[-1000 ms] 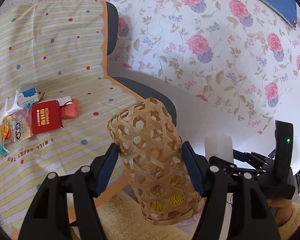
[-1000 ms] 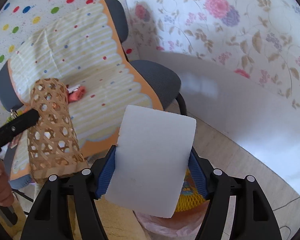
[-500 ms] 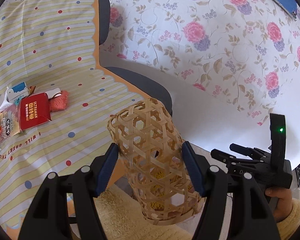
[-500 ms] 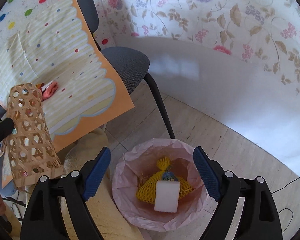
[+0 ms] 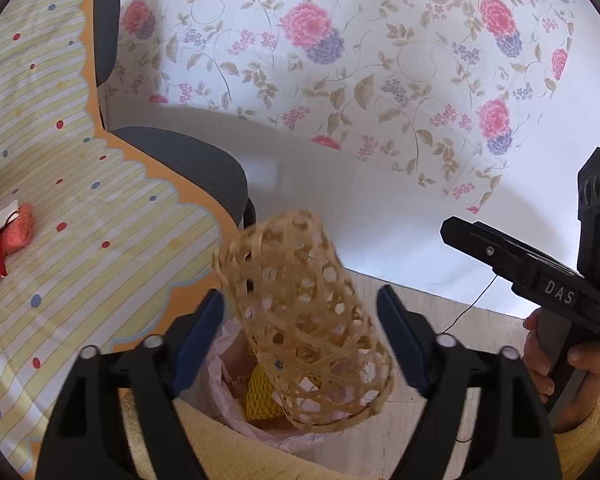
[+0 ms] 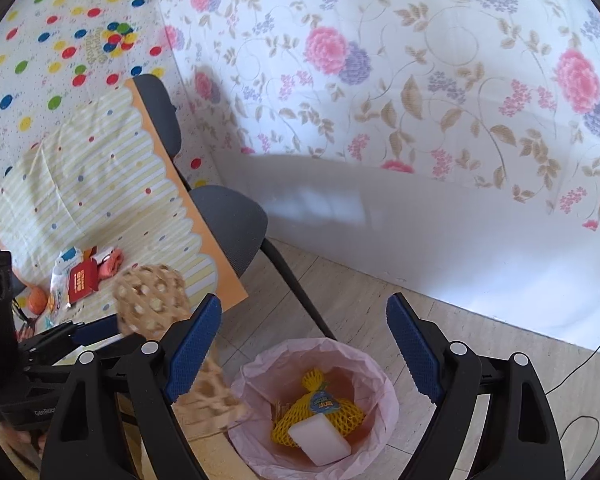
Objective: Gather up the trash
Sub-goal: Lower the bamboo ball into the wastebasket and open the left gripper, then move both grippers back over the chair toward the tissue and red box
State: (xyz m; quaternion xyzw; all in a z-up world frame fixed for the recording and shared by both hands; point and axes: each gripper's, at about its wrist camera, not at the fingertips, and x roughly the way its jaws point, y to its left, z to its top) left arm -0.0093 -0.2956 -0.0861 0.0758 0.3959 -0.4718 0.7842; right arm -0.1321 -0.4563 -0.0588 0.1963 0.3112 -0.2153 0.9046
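Hanging over the trash bin (image 6: pixel 314 408), both tools sit where anything let go would drop into the pink liner. In the left wrist view the woven basket (image 5: pixel 304 320) lies tilted between the blue pads of the left gripper (image 5: pixel 300 330), its open mouth low and toward the bin, its closed end pointing up and away. The jaws stand apart with a gap showing on each side of the basket, so nothing is clamping it; it looks blurred, and my guess is that it is slipping down toward the liner.

The right gripper (image 6: pixel 304 344) is held above and just beside the bin, tipped downward so that its camera looks into the opening. Its jaws are wide apart and hold nothing. Inside the bin a white block (image 6: pixel 320 440) rests against a yellow mesh bag (image 6: pixel 320 404).

More trash waits on the striped cloth (image 6: pixel 100 184) draped over the chair (image 6: pixel 228 224): a red packet (image 6: pixel 82 282), a pink lump and some wrappers, well apart from the bin. Judging by that pile, the collecting is only partly done, and a reach back to the chair seat seems the likely next call.
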